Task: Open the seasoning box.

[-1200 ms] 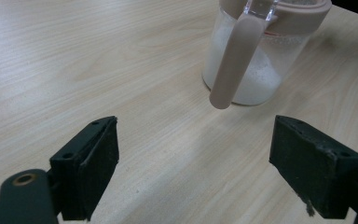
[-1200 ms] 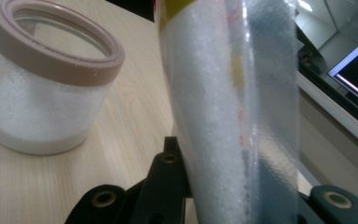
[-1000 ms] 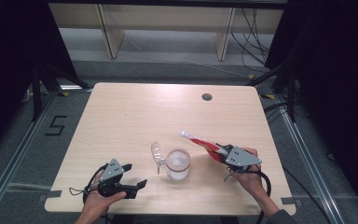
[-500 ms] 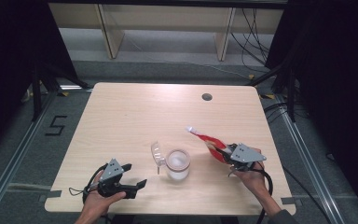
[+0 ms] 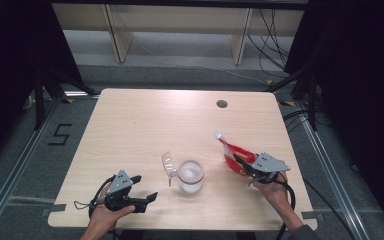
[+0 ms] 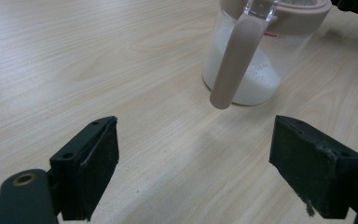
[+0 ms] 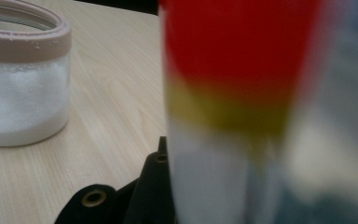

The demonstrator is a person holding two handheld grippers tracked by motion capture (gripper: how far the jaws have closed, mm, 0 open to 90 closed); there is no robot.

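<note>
looking down from the high view, saw a pale wooden table (image 5: 145, 125) with a small dark round hole (image 5: 222, 104) near its far edge. found a clear jar (image 5: 190, 176) of white granules standing upright toward the near middle, its clear flip lid (image 5: 168, 164) hanging open on the jar's left. saw the left gripper (image 5: 144, 188) resting low at the near left of the table, held by the left hand (image 5: 105, 215), jaws spread apart with nothing between them, near the jar but not touching it. saw the right gripper (image 5: 240, 162), held by the right hand (image 5: 272, 192), to the right of the jar and clamped on the lower end of a red packet (image 5: 232, 149). noted the packet slanting up and away from the person, white tip farthest off, apart from the jar.

from the left gripper view, saw both black jaws standing wide over bare wood, the jar ahead between them, its pinkish lid arm (image 6: 235, 65) drooping down the front.

from the right gripper view, saw the packet, blurred, red over yellow over white, just in front of the camera. caught one black jaw pressed against its left side, the jaws having just eased very slightly apart with the packet between them. saw the jar, pink rim open, at far left.
</note>
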